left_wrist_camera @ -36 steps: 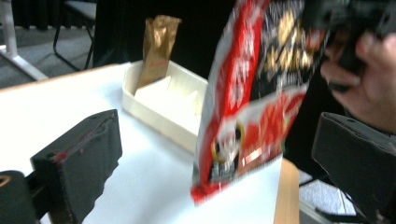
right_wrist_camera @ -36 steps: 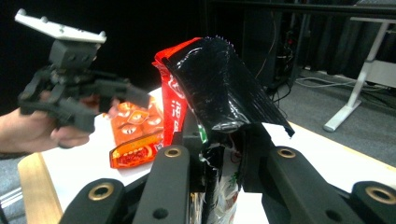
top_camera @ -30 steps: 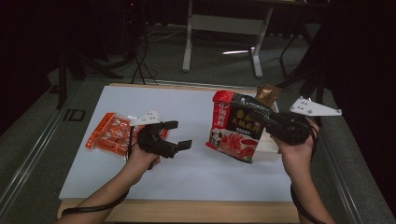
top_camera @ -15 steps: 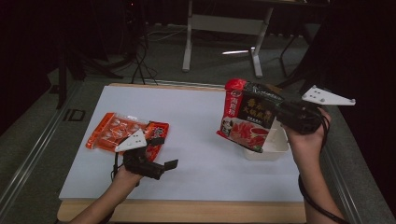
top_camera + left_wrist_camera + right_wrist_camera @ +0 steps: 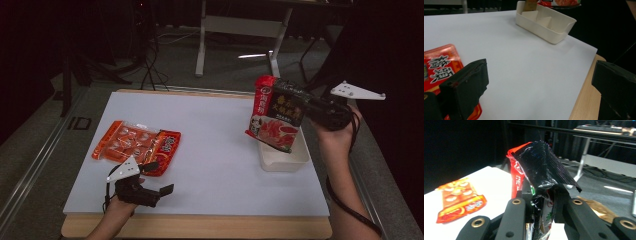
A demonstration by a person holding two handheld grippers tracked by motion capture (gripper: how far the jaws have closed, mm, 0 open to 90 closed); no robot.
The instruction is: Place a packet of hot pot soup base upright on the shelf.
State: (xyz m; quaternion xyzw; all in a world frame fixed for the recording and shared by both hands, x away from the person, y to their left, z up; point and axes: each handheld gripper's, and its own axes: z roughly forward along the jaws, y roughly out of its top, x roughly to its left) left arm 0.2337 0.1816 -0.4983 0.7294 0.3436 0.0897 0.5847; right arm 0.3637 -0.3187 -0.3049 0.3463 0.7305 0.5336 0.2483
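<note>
My right gripper (image 5: 303, 108) is shut on the upper edge of a red and black food packet (image 5: 274, 117). The packet hangs upright above a white divided tray (image 5: 285, 159) at the table's right side. In the right gripper view the jaws pinch the crinkled black top of the packet (image 5: 541, 167). My left gripper (image 5: 160, 178) is low at the near left edge of the table, open, with nothing between its jaws. An orange-red snack packet (image 5: 134, 145) lies flat just beyond it, and its red corner (image 5: 439, 66) lies by the left jaw.
A white board (image 5: 215, 140) covers the wooden table (image 5: 200, 227). The tray (image 5: 546, 23) has dividers, and a brown packet (image 5: 596, 210) stands at its far end. Dark floor, cables and a desk frame (image 5: 240, 27) lie beyond the table.
My left gripper has drawn back from mid-table to the near left edge, by the orange packet. My right gripper has carried the red and black packet rightward and slightly up, over the tray.
</note>
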